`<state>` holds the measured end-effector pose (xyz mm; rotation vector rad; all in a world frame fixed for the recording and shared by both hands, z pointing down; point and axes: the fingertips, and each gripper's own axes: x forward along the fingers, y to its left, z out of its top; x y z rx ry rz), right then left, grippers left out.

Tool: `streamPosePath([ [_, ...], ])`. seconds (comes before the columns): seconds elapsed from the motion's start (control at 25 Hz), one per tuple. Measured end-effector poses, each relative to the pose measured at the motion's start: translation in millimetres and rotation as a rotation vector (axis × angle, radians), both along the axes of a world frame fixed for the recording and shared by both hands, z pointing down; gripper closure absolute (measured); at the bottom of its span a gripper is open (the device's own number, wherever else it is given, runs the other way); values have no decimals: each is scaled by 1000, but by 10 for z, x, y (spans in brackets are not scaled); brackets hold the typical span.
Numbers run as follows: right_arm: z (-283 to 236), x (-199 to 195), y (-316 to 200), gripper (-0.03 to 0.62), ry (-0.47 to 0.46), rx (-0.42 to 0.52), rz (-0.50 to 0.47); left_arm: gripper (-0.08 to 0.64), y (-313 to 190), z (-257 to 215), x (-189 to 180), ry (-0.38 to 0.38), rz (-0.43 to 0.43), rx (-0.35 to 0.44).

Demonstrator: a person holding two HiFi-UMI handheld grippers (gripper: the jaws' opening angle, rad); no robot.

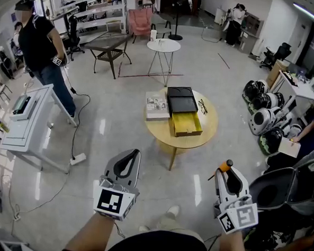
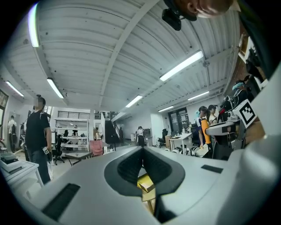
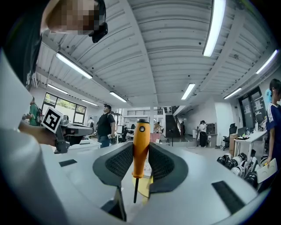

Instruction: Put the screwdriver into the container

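The jaws of my right gripper are clamped on the screwdriver, pinching its orange handle near the middle, butt up and thin dark shaft hanging below. I judge it light and rigid, but the smooth round plastic could swivel between my pads, so the handle's thick part seems the right hold. My left gripper has its jaws together, empty. The yellow container lies open on the round counter, well ahead.
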<state>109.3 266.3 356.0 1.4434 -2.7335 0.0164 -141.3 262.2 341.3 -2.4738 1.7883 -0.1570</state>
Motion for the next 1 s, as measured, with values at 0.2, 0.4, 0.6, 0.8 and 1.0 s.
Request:
streamPosePath([
  [0.2,42,55,-272,469,7,-10,-15,543,-304,77,64,-2,-3,-6],
  [0.4,87,154,-572,469,11,-25,-25,543,-609,212,142,-18,-8,-30],
  [0.6,162,292,-808,469,-5,-46,-37,543,-859,253,252,0,-15,-41],
  [0.8,146,393,-1100,469,-22,-48,-60,543,-1116,136,366,-15,-25,-29],
  [1.0,127,520,-1321,469,-35,-46,-85,543,-1304,17,475,-29,-50,-13],
])
